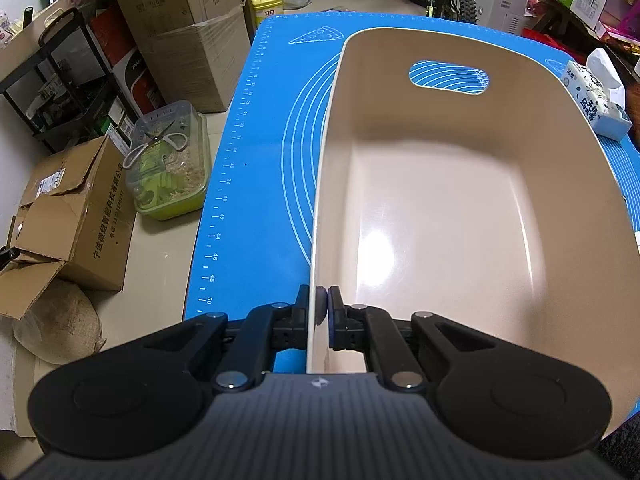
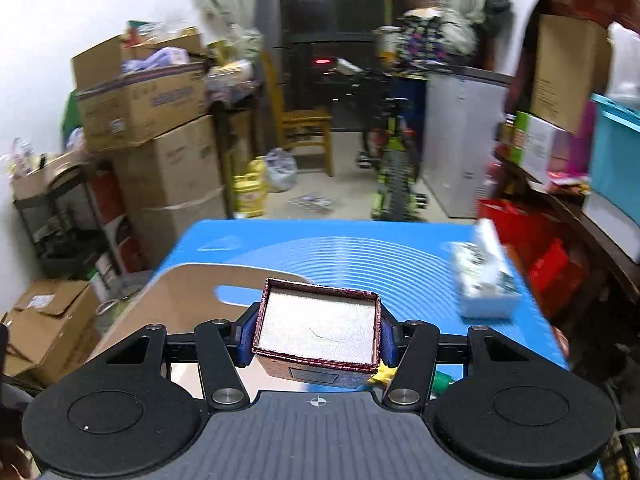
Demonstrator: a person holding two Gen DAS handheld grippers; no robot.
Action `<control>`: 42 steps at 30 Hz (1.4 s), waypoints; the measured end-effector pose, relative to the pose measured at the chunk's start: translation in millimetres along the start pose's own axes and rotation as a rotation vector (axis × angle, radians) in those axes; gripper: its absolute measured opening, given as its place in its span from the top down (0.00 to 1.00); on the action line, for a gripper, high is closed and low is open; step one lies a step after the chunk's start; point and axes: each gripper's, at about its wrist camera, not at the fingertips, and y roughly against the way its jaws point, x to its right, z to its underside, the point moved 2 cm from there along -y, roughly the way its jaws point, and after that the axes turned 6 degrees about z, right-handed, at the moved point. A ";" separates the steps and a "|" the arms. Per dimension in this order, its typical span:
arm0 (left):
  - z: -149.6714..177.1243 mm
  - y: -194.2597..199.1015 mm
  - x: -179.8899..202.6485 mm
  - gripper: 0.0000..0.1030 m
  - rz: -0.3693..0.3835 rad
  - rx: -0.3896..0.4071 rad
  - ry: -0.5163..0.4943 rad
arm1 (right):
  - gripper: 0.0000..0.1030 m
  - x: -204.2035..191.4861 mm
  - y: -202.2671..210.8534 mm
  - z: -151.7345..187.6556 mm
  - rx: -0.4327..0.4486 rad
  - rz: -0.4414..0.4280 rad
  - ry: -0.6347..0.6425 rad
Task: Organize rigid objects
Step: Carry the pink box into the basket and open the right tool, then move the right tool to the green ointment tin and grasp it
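A beige plastic bin [image 1: 452, 208] with a handle slot stands on the blue mat [image 1: 256, 184]; its inside shows nothing. My left gripper [image 1: 321, 312] is shut on the bin's near left wall, one pad on each side of the rim. In the right wrist view my right gripper [image 2: 316, 334] is shut on a small open dark-red box [image 2: 318, 326] with a pale inside, held above the mat. The bin [image 2: 180, 300] sits below and left of that box. Small yellow and green items [image 2: 440, 380] peek out under the right finger, hard to identify.
A tissue pack [image 1: 596, 100] [image 2: 484, 280] lies at the mat's right side. Left of the table are cardboard boxes [image 1: 72, 216], a green container with scissors [image 1: 168, 160] and a black shelf [image 1: 60, 80]. A bicycle [image 2: 396, 168] and a chair stand beyond the far edge.
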 end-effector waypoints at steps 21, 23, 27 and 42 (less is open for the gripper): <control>0.7 -1.2 -0.3 0.91 0.005 0.001 -0.004 | 0.42 -98.5 -81.0 63.0 -0.409 -0.090 0.235; 0.7 -1.2 -0.3 0.91 0.005 0.001 -0.004 | 0.42 -100.5 -82.2 66.8 -0.420 -0.090 0.245; 0.7 -1.2 -0.5 0.91 0.002 0.000 -0.003 | 0.33 -94.6 -74.9 65.0 -0.393 -0.114 0.215; 1.0 -1.6 -1.1 0.91 0.006 -0.002 0.003 | 0.21 -0.3 -10.3 18.7 -0.181 -0.034 0.036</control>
